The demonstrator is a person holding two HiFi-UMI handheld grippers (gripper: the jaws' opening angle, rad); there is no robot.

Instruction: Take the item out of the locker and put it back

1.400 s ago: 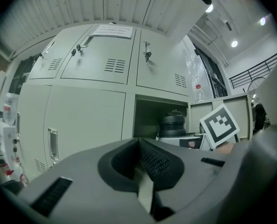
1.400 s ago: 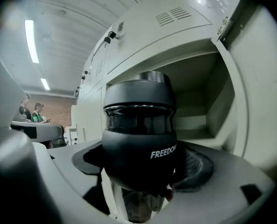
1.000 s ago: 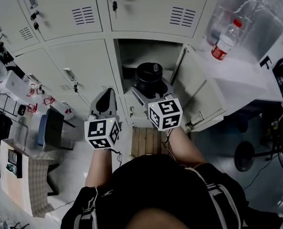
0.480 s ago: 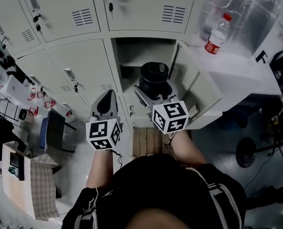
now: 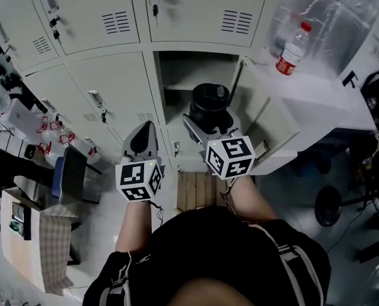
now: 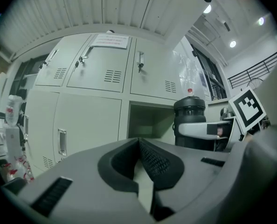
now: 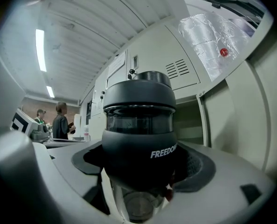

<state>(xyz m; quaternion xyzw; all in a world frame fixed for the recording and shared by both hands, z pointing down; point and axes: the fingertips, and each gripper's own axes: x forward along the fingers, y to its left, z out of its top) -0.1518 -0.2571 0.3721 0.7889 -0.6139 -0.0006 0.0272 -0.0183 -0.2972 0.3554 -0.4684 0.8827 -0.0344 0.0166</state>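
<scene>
Right claw (image 5: 208, 120): clamped on a black flask (image 5: 210, 101), with both pads against the lower body; the right gripper view shows the flask (image 7: 138, 125) upright between the jaws, its dark lid on top and white lettering on its side. In the head view the flask sits at centre frame, directly in front of the open locker compartment (image 5: 199, 69), overlapping the lower part of the opening; whether its base is inside the compartment cannot be told. The left gripper view places the flask (image 6: 190, 120) to the right of the opening (image 6: 150, 120), apart from its back wall. The locker door (image 5: 269, 116) stands swung open to the right of the flask. Left claw (image 5: 143, 132): jaws brought together with nothing between them, as the left gripper view (image 6: 141, 164) shows; it is held left of centre, in front of a closed locker door, beside the right claw and not touching the flask. A water bottle with a red label (image 5: 290, 51) stands upright on the white counter (image 5: 317, 94) in the upper right of the frame, well apart from both claws. Two persons (image 7: 59, 120) appear in the distance at the left edge of the right gripper view.
</scene>
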